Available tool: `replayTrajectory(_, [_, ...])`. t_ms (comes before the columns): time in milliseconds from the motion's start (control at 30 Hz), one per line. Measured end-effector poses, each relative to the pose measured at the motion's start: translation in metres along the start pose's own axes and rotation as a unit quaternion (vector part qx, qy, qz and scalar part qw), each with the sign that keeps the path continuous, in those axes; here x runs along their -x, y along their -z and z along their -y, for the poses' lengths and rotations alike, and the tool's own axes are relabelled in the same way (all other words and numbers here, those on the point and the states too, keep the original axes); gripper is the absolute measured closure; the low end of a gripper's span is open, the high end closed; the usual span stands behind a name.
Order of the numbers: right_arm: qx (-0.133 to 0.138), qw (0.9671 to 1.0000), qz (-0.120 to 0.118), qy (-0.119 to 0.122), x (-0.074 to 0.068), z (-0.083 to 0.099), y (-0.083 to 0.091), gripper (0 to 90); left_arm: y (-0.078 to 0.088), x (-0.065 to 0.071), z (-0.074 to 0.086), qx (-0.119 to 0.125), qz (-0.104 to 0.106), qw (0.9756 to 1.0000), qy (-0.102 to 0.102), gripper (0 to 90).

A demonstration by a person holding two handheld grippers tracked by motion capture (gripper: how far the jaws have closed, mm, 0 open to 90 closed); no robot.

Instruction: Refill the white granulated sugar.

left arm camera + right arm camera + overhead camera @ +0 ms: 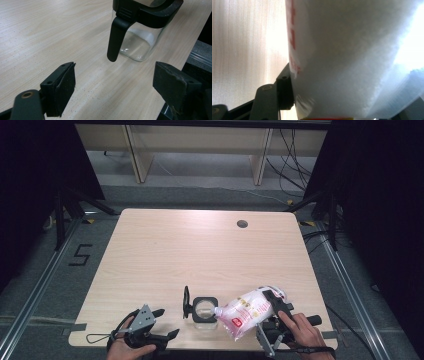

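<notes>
White and soft, the bag (249, 312) of powder sits at the lower right of the high view, tipped so its little spout rests over the open mouth of the glass jar (204, 310) near the bottom middle of the wooden table (200, 250). The jar has a black rim, and its black lid (186, 302) stands flipped up on its left side. It looks like the pouring step is on: the bag is being held over the jar to fill it. The right gripper (272, 307) squeezes the bag around its fat middle, with its jaws held fairly wide apart by the bag. In the right gripper view the white bag (352, 57) is very close up and blurry, so I can't really tell if powder is coming out yet. The left gripper (167, 322) waits at the lower left with its jaws wide apart and nothing in them. In the left gripper view the jar (140, 37) stands just ahead of it, not touched. Next, the bag likely needs a bit more tilt, with the spout kept over the jar so nothing spills.
</notes>
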State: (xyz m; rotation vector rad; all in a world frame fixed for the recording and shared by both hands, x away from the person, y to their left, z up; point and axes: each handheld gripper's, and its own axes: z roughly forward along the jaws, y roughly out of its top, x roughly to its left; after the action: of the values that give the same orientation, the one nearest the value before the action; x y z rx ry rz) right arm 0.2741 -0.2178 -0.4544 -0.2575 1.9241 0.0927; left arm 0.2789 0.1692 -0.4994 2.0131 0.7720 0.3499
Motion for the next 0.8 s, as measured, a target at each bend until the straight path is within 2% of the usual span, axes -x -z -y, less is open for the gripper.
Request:
replayTrajectory(33, [0.002, 0.9999, -0.001, 0.011, 0.001, -0.001, -0.001, 38.5, -0.001, 0.002, 0.0, 0.011, 0.003, 0.9999, 0.011, 17.8])
replayTrajectory(67, [0.001, 0.9996, 0.004, 0.027, 0.003, -0.002, 0.0, 38.6, -0.002, 0.004, 0.001, 0.009, 0.006, 0.9997, 0.022, 17.8])
replayTrajectory(100, [-0.006, 1.0, -0.001, 0.003, -0.001, -0.001, 0.001, 38.6, -0.002, 0.004, 0.001, 0.01, 0.006, 0.9997, 0.022, 17.8])
replayTrajectory(133, [-0.002, 0.9999, 0.002, 0.012, 0.0, -0.001, 0.001, 38.6, -0.001, 0.004, 0.001, 0.011, 0.003, 0.9997, 0.021, 17.8])
replayTrajectory(167, [-0.006, 0.9999, 0.003, 0.008, 0.0, -0.001, 0.001, 38.6, -0.001, 0.002, 0.0, 0.008, 0.007, 0.9999, 0.009, 17.8])
replayTrajectory(200, [-0.012, 0.9998, 0.003, 0.014, 0.001, -0.002, 0.002, 38.7, -0.002, 0.001, 0.0, 0.007, 0.006, 0.9999, 0.006, 17.8])
replayTrajectory(233, [-0.006, 0.9996, 0.01, 0.024, 0.002, -0.002, 0.002, 38.7, -0.002, 0.002, 0.001, 0.003, 0.008, 0.9998, 0.017, 17.8])
replayTrajectory(267, [-0.004, 0.9991, 0.013, 0.041, 0.004, -0.003, 0.002, 38.7, -0.003, 0.003, 0.001, 0.002, 0.006, 0.9998, 0.017, 17.8])
replayTrajectory(367, [-0.006, 0.9988, 0.016, 0.046, 0.005, -0.004, 0.002, 38.8, -0.003, 0.004, 0.001, 0.01, 0.006, 0.9997, 0.023, 17.8])
replayTrajectory(400, [0.0, 0.998, 0.02, 0.059, 0.007, -0.005, 0.002, 38.8, -0.003, 0.004, 0.001, 0.01, 0.006, 0.9997, 0.023, 17.8])
replayTrajectory(433, [-0.009, 0.9984, 0.02, 0.052, 0.006, -0.005, 0.004, 38.9, -0.002, 0.002, 0.001, 0.008, 0.004, 0.9999, 0.013, 17.8])
replayTrajectory(500, [-0.011, 0.9983, 0.022, 0.053, 0.006, -0.005, 0.004, 38.9, -0.001, 0.002, 0.001, 0.003, 0.002, 0.9998, 0.02, 17.8])
replayTrajectory(533, [-0.008, 0.9983, 0.023, 0.053, 0.007, -0.006, 0.003, 39.0, -0.002, 0.002, 0.001, 0.007, 0.003, 0.9999, 0.016, 17.7])
replayTrajectory(567, [-0.008, 0.9983, 0.023, 0.053, 0.007, -0.006, 0.003, 39.0, -0.001, 0.0, 0.0, 0.003, 0.004, 1.0, 0.003, 17.7])
replayTrajectory(633, [-0.015, 0.999, 0.021, 0.036, 0.005, -0.006, 0.004, 39.1, -0.002, 0.001, 0.001, 0.006, 0.006, 0.9999, 0.009, 17.7])
replayTrajectory(667, [-0.009, 0.9982, 0.022, 0.055, 0.008, -0.006, 0.003, 39.1, -0.003, 0.003, 0.001, 0.01, 0.006, 0.9997, 0.023, 17.7])
replayTrajectory(700, [-0.009, 0.9974, 0.026, 0.067, 0.009, -0.008, 0.003, 39.1, -0.001, 0.002, 0.001, 0.002, 0.004, 0.9999, 0.015, 17.7])
replayTrajectory(767, [-0.004, 0.9978, 0.037, 0.055, 0.008, -0.008, 0.002, 39.2, -0.002, 0.002, 0.001, 0.004, 0.005, 0.9998, 0.017, 17.7])
replayTrajectory(800, [-0.017, 0.9973, 0.029, 0.066, 0.011, -0.01, 0.005, 39.3, -0.002, 0.003, 0.001, 0.006, 0.004, 0.9998, 0.018, 17.8])
